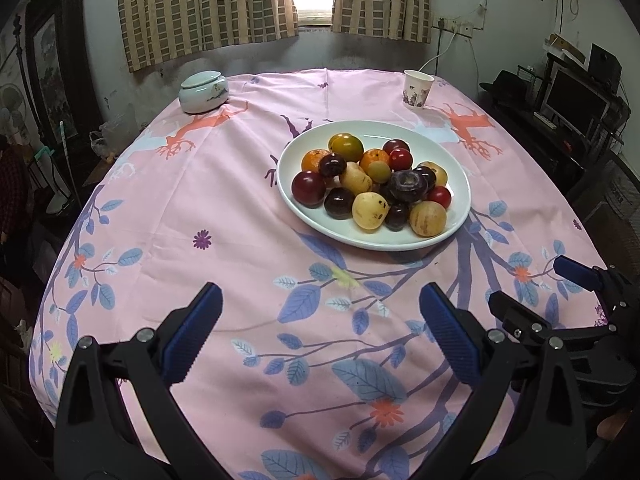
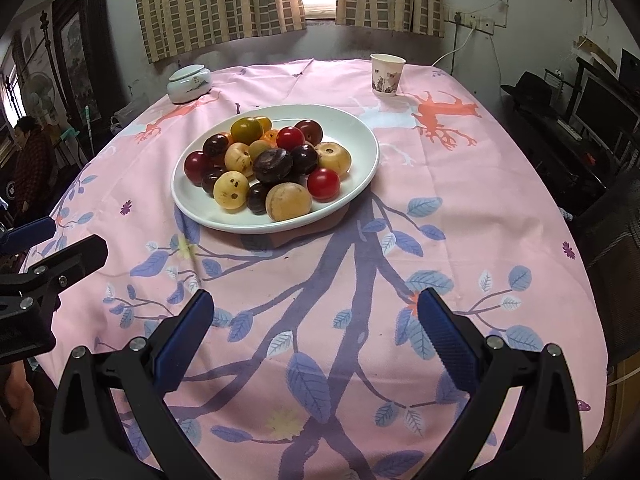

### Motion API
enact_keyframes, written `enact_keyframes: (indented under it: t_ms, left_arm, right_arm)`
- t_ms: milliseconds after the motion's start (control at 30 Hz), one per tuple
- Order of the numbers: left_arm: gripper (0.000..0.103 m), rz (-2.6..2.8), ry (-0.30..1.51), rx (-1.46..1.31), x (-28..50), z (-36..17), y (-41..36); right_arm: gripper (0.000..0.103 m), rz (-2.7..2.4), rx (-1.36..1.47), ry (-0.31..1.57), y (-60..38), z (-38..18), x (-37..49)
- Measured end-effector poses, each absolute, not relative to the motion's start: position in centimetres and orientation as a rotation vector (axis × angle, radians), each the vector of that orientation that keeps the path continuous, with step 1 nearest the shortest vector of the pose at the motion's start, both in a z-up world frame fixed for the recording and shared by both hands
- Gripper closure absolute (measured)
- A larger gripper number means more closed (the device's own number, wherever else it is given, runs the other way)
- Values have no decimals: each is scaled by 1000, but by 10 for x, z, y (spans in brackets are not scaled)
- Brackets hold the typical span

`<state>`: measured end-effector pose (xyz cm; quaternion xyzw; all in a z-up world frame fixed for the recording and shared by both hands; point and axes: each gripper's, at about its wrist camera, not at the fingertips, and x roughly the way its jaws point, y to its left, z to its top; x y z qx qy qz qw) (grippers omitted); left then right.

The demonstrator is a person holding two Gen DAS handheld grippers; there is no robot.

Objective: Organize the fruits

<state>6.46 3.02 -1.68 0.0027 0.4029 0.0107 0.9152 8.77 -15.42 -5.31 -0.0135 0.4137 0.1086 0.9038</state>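
Fruits [image 1: 372, 184] lie heaped on the white plate [image 1: 288, 168] mid-desk [image 1: 224, 216]; none on the cloth. Left tongs [image 1: 320, 332] and right tongs [image 2: 314, 332] both spread, empty, near the desk edge. Scene fits sorting pending or gathering done; any pick should take top fruit, pinching gently.

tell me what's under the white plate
In the right wrist view, a brownish block shows under the plate at its near edge, resting on the pink cloth. How far it reaches under the plate is hidden. The left wrist view shows only shadow there.
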Motion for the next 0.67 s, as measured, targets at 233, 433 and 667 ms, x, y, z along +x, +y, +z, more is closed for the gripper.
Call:
enact_keyframes:
  t_ms: [233,433,667]
  left_arm:
    - [2,20,825,13,64,-17,29]
    - [2,19,817,26,63,-16,27]
    - [2,10,836,5,65,-17,29]
  right_arm:
    - [1,226,-24,853,-155,-53,87]
    - [1,227,-24,853,-155,-53,87]
    - [1,229,-23,854,-153,-52,86]
